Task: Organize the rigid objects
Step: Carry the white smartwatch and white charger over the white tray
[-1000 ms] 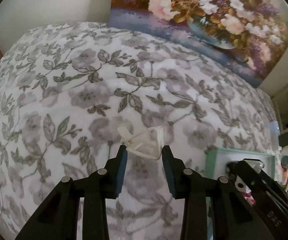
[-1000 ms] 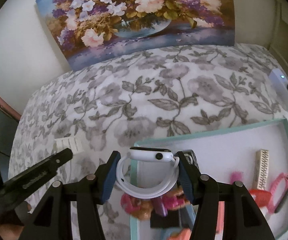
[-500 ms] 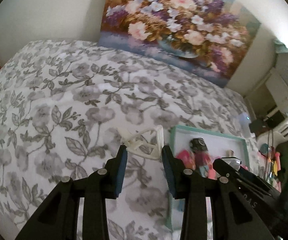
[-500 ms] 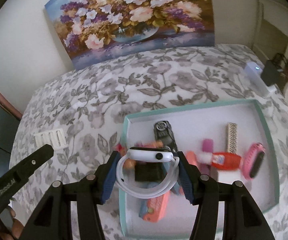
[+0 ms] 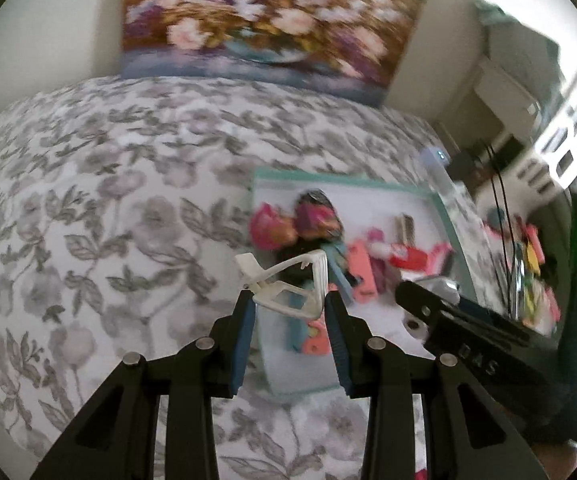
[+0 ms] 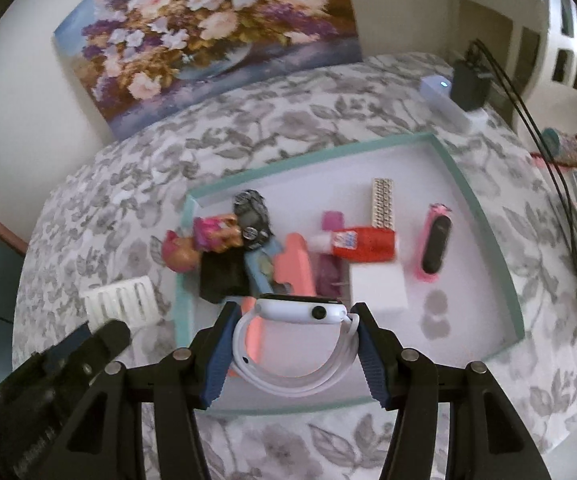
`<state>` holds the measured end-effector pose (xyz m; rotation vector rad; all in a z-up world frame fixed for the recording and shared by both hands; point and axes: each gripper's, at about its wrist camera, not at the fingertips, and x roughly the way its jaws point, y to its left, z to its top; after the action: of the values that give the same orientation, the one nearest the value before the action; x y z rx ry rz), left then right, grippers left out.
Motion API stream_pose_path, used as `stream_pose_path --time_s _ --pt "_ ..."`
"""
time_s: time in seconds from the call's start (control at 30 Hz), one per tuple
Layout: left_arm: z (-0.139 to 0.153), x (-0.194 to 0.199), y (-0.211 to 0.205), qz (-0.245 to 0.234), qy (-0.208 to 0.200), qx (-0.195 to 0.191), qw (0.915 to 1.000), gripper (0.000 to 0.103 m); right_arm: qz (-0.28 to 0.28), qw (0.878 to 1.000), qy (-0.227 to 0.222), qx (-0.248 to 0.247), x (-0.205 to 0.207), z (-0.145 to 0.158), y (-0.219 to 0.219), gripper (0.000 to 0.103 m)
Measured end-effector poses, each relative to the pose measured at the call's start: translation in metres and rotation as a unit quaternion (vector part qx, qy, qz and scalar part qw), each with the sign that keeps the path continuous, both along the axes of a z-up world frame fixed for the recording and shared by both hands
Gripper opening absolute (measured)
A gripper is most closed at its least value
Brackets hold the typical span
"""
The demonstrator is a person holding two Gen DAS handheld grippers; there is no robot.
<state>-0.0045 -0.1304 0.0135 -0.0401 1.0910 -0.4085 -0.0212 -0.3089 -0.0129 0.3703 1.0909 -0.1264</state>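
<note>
The left gripper (image 5: pixel 288 308) pinches a white plastic wire-frame clip (image 5: pixel 288 284); the right gripper (image 6: pixel 292 344) clamps a white looped-band smartwatch (image 6: pixel 300 340) above the teal-rimmed tray (image 6: pixel 484 216). Released toward twelve o'clock, either could knock the crowded toys there.

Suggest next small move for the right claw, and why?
Probably lower it and release. The right claw grips the white watch directly above a bare patch of the teal-rimmed tray, where other small items already lie, so setting it down there likely fits.
</note>
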Motion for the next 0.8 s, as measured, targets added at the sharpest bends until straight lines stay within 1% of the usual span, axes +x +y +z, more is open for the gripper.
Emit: stream_pose_path --time_s 0.17,0.23,0.5,0.8 --pt "-0.006 -0.008 -0.022 -0.030 0.000 0.024 0.9993 0.037 -0.007 1.000 0.006 0.001 -0.001 -0.004 -0.008 0.060" --pt "-0.008 -0.008 -0.025 -0.033 0.001 0.030 0.9990 0.037 -0.008 1.000 0.009 -0.003 -0.001 -0.005 -0.009 0.060" --pt "-0.018 -0.005 -0.033 -0.043 0.018 0.039 0.9982 0.037 -0.004 1.000 0.021 -0.004 0.002 -0.012 -0.012 0.060" --pt "-0.035 -0.004 -0.044 -0.060 0.044 0.052 0.9958 0.038 -0.007 0.999 0.050 -0.006 0.003 -0.026 -0.015 0.061"
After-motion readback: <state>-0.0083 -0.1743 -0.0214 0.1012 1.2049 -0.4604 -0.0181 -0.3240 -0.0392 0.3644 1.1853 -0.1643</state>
